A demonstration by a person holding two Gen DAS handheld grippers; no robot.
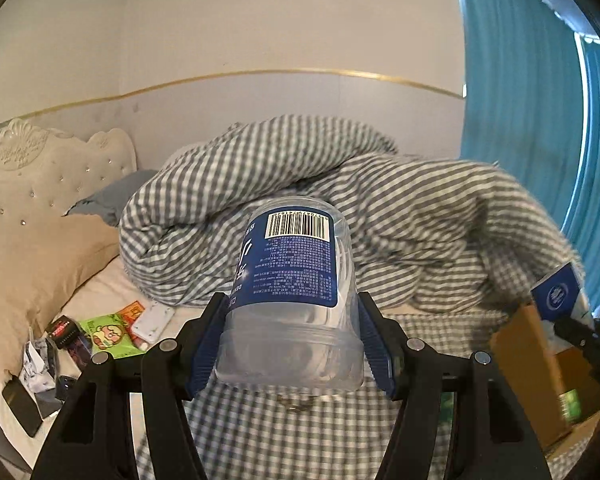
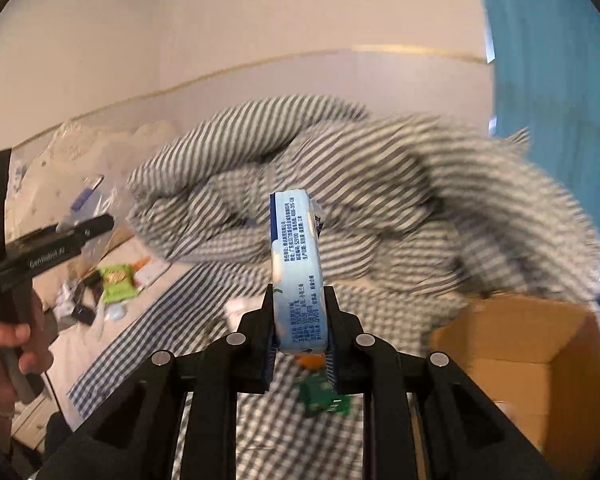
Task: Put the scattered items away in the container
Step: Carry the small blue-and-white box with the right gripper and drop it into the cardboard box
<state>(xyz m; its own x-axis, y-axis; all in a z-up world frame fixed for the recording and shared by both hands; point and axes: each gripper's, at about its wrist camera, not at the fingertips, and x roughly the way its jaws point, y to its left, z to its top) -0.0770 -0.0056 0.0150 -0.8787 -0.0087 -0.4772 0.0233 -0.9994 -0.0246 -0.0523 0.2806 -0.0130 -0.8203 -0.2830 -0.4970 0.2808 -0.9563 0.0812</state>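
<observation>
My left gripper [image 1: 290,344] is shut on a clear plastic bottle [image 1: 296,292] with a blue label, held above the checked bedsheet. My right gripper [image 2: 300,340] is shut on a white and blue tissue pack [image 2: 296,272], held up left of the open cardboard box [image 2: 540,344]. The box also shows at the right of the left wrist view [image 1: 540,368], with the tissue pack [image 1: 558,294] above it. Scattered items lie by the pillow: a green snack packet [image 1: 106,336], a white flat item [image 1: 152,320], a black phone [image 1: 20,406].
A crumpled grey checked duvet [image 1: 340,200] fills the middle of the bed. A beige pillow [image 1: 32,264] and tufted headboard [image 1: 40,160] are at the left, a blue curtain [image 1: 540,120] at the right. A green packet [image 2: 320,398] lies on the sheet under my right gripper.
</observation>
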